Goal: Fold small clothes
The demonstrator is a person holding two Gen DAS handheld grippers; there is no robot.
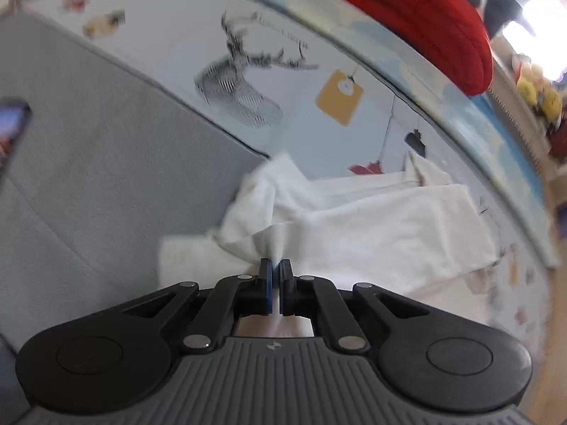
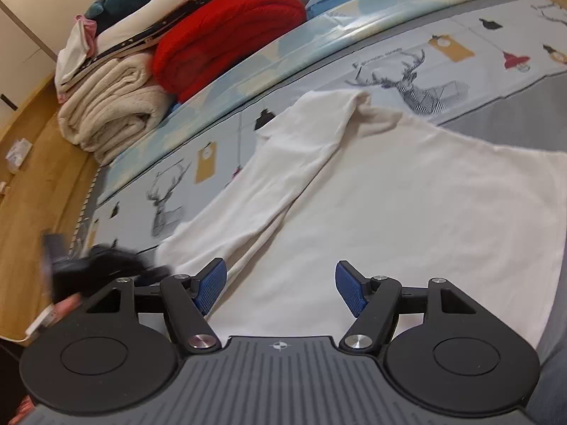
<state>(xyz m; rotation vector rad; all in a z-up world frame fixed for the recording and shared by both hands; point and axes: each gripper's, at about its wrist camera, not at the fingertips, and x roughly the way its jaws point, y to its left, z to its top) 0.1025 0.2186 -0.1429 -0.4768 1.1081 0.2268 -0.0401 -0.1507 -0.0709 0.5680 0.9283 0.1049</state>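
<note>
The left gripper (image 1: 275, 269) was clamped on a fold of the white shirt (image 2: 407, 191); the right gripper (image 2: 281, 288) hovered over that shirt, fingers apart.

Left wrist view motion-blurred; deer print (image 1: 235, 85) smeared. Dark object (image 1: 12, 127) cut by left edge, unidentifiable. White garment (image 1: 372, 226) partly hidden behind left gripper (image 1: 275, 269). Right wrist view: blurred dark item (image 2: 102, 265), identity indeterminate; garment cut by right edge
</note>
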